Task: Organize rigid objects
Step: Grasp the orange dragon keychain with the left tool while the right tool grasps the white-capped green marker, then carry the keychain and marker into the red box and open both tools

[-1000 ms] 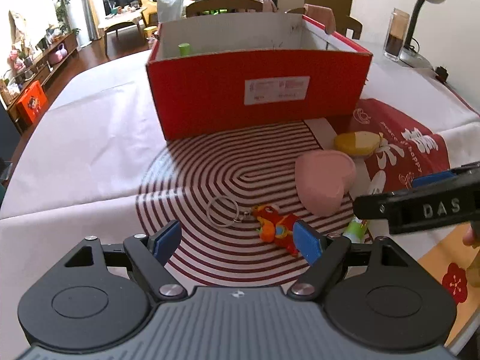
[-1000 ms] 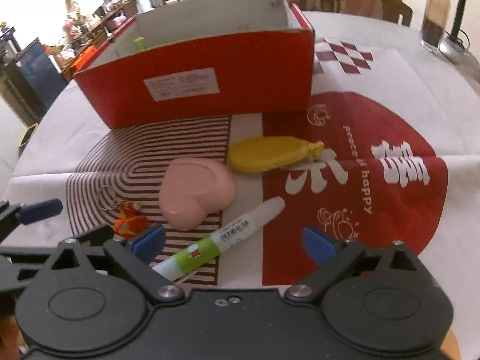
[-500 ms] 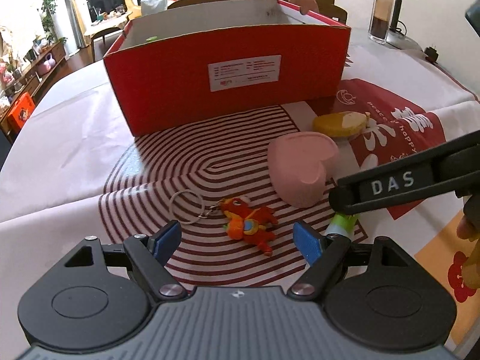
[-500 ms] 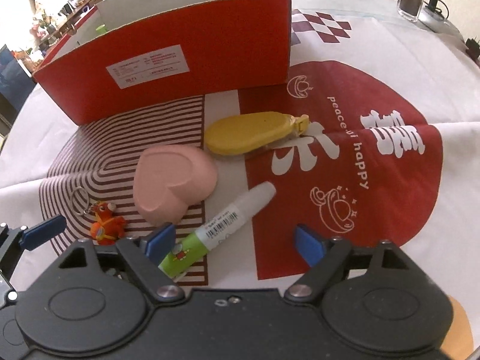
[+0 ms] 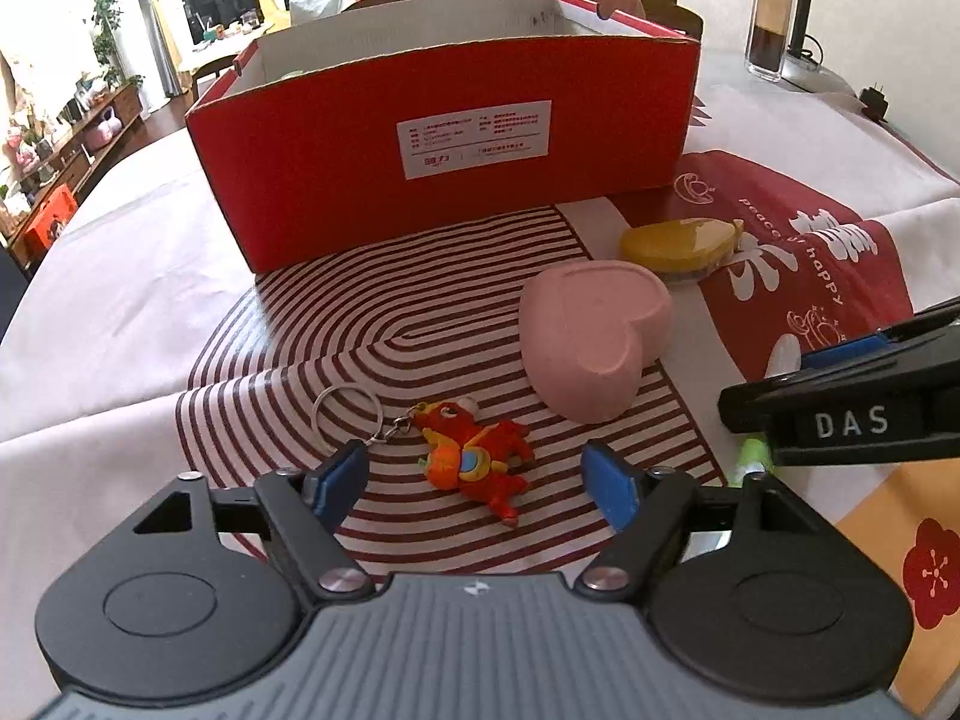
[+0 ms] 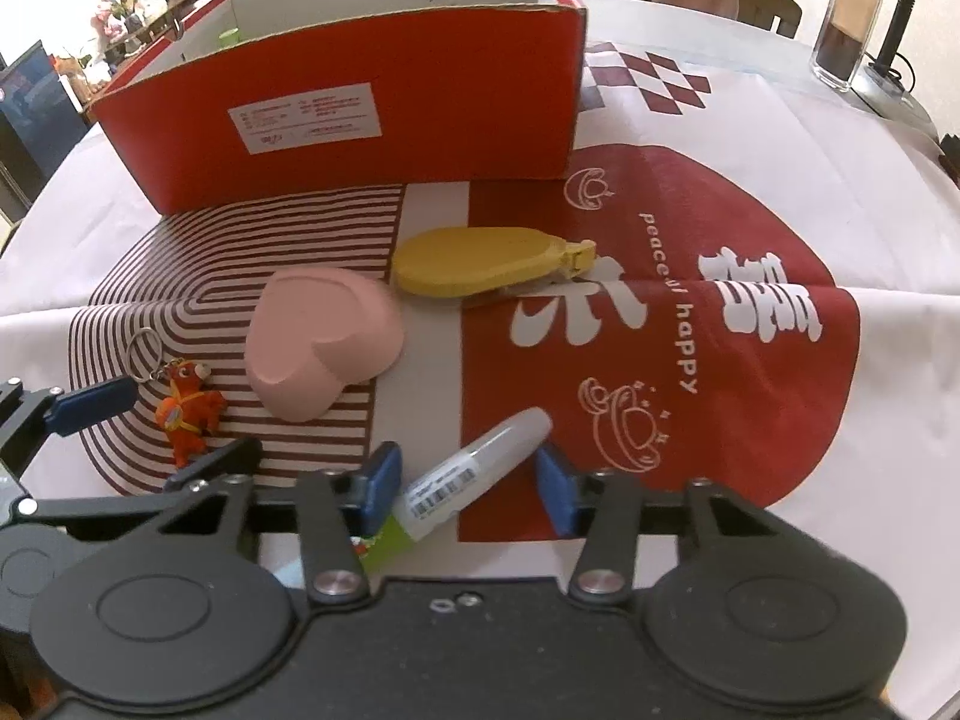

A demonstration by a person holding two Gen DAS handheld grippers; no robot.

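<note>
I've dropped lower; right gripper jaws apart astride the marker, left gripper wide around the keychain — squeeze next.

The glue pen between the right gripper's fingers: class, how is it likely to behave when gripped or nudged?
The glue pen looks like a rigid plastic tube, so it should probably hold its shape when gripped. Its round body, lying flat on the cloth, may roll if nudged sideways. The smooth label could slip between the right gripper pads, which stand open around it.
</note>
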